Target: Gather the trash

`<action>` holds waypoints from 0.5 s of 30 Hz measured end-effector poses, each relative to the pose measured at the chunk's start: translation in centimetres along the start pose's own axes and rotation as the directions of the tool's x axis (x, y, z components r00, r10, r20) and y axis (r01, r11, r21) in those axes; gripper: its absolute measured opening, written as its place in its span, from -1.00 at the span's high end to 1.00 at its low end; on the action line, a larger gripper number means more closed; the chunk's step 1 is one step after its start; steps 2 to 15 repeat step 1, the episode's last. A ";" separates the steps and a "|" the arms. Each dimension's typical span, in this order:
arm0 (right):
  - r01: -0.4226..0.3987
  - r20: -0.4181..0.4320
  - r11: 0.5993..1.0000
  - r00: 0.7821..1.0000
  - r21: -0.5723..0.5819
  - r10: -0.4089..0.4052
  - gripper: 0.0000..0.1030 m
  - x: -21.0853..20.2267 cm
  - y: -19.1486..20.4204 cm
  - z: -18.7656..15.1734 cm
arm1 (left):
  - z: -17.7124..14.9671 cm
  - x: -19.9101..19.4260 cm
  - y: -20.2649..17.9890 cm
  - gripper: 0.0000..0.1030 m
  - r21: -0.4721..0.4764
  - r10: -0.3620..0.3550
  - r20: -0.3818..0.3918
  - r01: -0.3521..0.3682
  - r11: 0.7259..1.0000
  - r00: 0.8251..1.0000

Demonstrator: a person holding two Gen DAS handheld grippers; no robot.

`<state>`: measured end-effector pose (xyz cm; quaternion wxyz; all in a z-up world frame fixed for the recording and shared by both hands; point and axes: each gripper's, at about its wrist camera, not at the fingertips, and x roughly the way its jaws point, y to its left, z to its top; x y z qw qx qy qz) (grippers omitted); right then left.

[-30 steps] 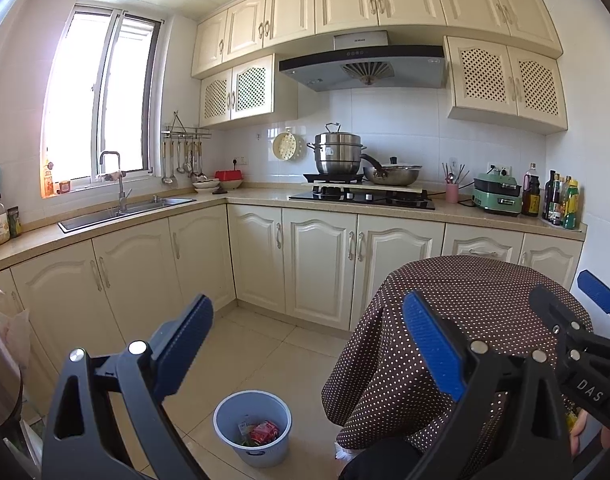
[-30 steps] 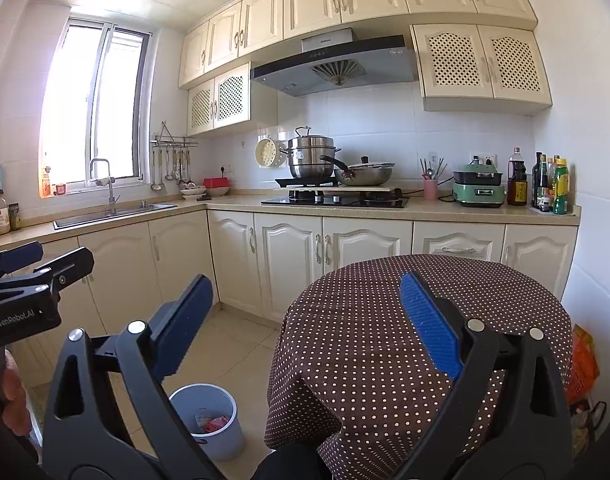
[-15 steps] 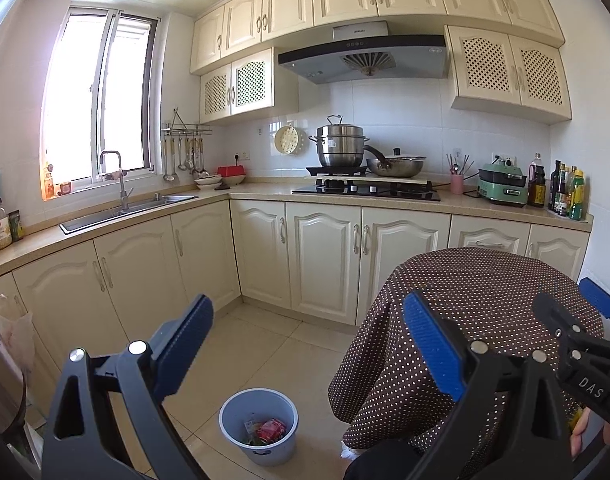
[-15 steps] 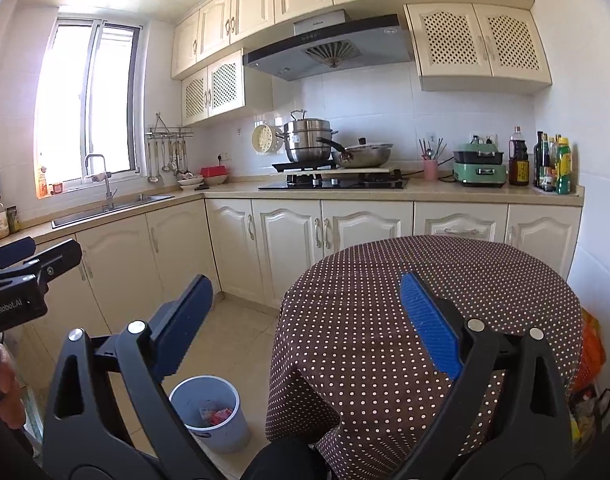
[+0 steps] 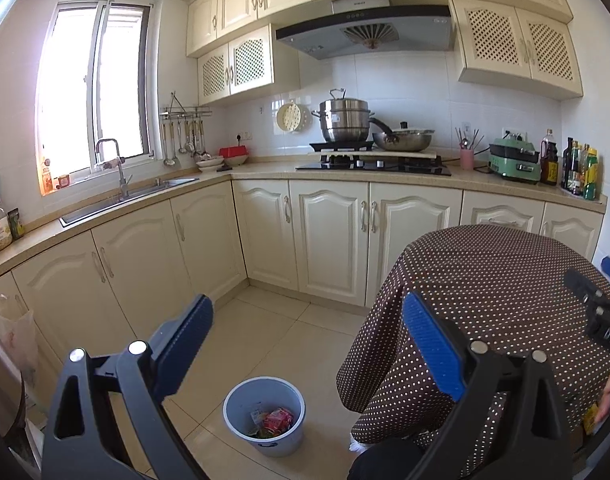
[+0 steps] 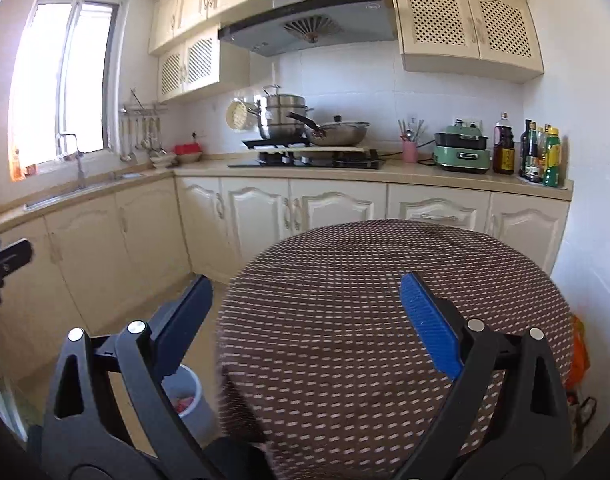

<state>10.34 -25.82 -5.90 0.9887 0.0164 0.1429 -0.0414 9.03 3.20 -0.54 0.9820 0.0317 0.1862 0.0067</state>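
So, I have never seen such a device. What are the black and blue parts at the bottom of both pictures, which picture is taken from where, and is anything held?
They are tools, not a robot: a person carries one hand-held gripper in each hand, with a camera looking forward along its two fingers. One picture comes from the left hand-held gripper, the other from the right hand-held gripper. Both are open and hold nothing. Ahead is a kitchen, with a round table under a dotted tablecloth. On the floor stands a grey bin with trash inside.

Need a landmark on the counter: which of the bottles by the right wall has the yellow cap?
The green bottle at the right end of the group, nearest the wall. The others are dark, and the tall dark bottle stands apart beside the green appliance.
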 end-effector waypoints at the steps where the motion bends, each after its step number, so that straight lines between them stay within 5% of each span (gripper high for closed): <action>1: 0.013 -0.008 1.000 1.000 -0.005 -0.013 -0.81 0.7 -1.0 0.1 | -0.2 0.6 -0.2 -0.83 0.004 0.008 -0.013 -0.008 1.000 1.000; 15: 0.013 -0.008 1.000 1.000 -0.005 -0.013 -0.81 0.7 -1.0 0.1 | -0.2 0.6 -0.2 -0.83 0.004 0.008 -0.013 -0.008 1.000 1.000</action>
